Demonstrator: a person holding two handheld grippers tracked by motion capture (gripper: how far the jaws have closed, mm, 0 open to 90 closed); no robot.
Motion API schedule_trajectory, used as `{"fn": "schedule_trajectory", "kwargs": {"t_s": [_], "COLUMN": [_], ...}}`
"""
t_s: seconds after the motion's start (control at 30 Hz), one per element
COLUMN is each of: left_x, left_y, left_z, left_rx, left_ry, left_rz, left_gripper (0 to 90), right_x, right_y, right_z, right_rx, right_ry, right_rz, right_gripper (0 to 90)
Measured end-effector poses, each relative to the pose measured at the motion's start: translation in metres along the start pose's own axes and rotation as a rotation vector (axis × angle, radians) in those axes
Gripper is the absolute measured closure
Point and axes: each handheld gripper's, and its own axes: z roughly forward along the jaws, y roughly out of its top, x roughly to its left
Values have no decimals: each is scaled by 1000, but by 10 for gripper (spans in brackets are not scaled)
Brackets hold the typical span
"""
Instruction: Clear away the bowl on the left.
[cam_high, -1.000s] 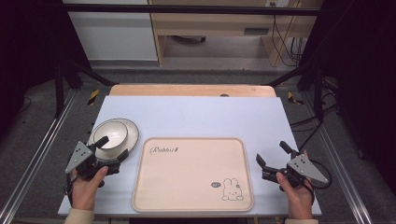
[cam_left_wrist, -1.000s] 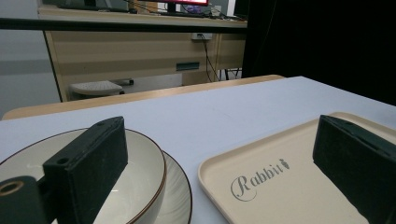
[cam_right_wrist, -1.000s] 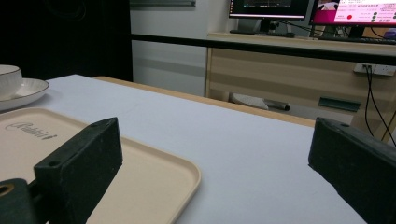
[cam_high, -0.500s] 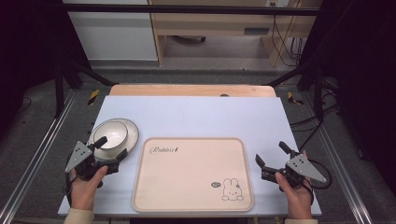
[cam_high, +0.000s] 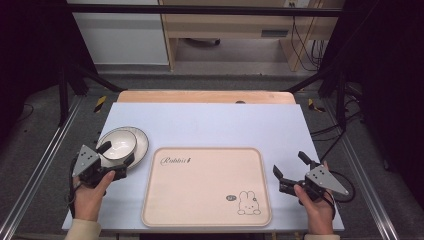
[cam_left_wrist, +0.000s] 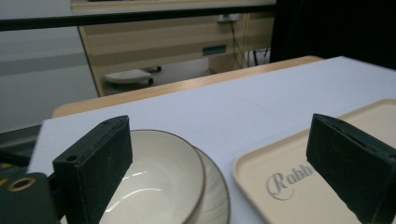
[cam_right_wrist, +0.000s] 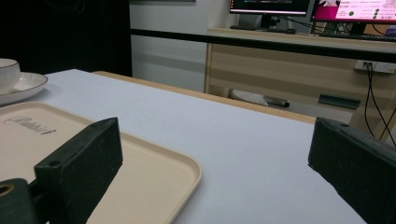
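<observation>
White tabletop (cam_high: 210, 122) covers most of a wooden table, with a wooden desk and grey floor beyond its far edge, and black frame bars to either side.

Just ahead of the left gripper (cam_high: 116, 156) sits a cream bowl (cam_high: 120, 142) with a thin dark rim, standing on a matching plate (cam_high: 142, 141). The jaws of this gripper are spread wide: 1 jaw stands at the bowl's near left rim, the other lies off to the right by the near right edge of the plate. Whether either jaw touches the crockery cannot be told. In the left gripper view the bowl (cam_left_wrist: 159, 172) lies between the 2 black jaws, toward the left one, with the plate (cam_left_wrist: 215, 193) showing under its right side. To the right of this gripper lies a beige tray (cam_high: 206, 186) printed with script lettering and a small rabbit; its corner (cam_left_wrist: 261, 172) reaches in near the right jaw.

Well apart from the bowl, on the tray's other side, the right gripper (cam_high: 292, 166) is held low over the bare tabletop, jaws also wide apart with nothing between them. Its left jaw points toward the tray's right edge (cam_right_wrist: 187, 175). Far off to its left, the bowl (cam_right_wrist: 8, 72) and plate (cam_right_wrist: 25, 86) show small.
</observation>
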Motion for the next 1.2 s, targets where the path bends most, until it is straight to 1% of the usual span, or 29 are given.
{"fn": "schedule_trajectory", "kwargs": {"t_s": [0.1,0.13,0.27,0.33,0.4,0.5,0.57,0.63,0.67,0.7,0.73,0.77,0.83,0.9,0.93,0.97,1.0,1.03,1.07,1.1,1.13,1.17,1.2], "left_x": [6,10,25,32,40,50,56,63,68,68,70,71,74,75,76,78,81,81,82,84,88,88,89], "left_y": [10,13,22,24,24,25,26,28,29,29,29,29,28,26,25,24,22,22,21,20,17,17,15], "left_z": [5,7,15,19,23,26,28,29,30,30,31,32,35,37,37,38,40,40,40,41,42,42,42], "left_rx": [42,51,74,88,114,136,161,175,198,198,214,234,284,324,335,345,371,371,387,396,396,396,399], "left_ry": [30,35,57,70,82,110,140,163,185,185,195,202,204,214,223,224,227,227,246,266,261,261,249], "left_rz": [43,44,10,3,-2,-30,-15,-16,-13,-13,-9,-2,4,-12,-23,-47,-109,-109,-118,-123,-189,-189,-214], "left_gripper": [74,76,86,89,94,109,118,131,152,167,167,176,244,270,306,306,343,361,381,381,396,420,420], "right_x": [0,0,1,1,0,1,1,1,0,0,0,0,-1,-1,-1,-1,0,0,0,0,1,1,1], "right_y": [1,1,0,0,1,1,1,1,1,1,1,1,2,2,2,2,2,2,2,2,2,2,2], "right_z": [0,-1,-1,-1,-1,-1,0,0,-1,-1,-1,-1,-2,-2,-1,-1,0,0,1,1,1,1,2], "right_rx": [-5,-9,0,3,-3,-2,-5,0,-2,-2,-6,-7,-11,-10,-11,-11,-10,-7,-6,-6,-3,-3,-5], "right_ry": [1,4,-1,-3,-2,-2,2,4,3,3,0,-1,-2,-1,0,0,4,5,5,5,8,8,10], "right_rz": [-6,-8,-8,-10,-7,0,-2,-10,-4,-4,-7,-4,-3,-4,-6,-6,-7,-7,-8,-8,-5,-5,-5], "right_gripper": [33,32,32,32,32,32,32,32,32,32,32,32,32,32,32,32,32,32,32,32,32,32,32]}}
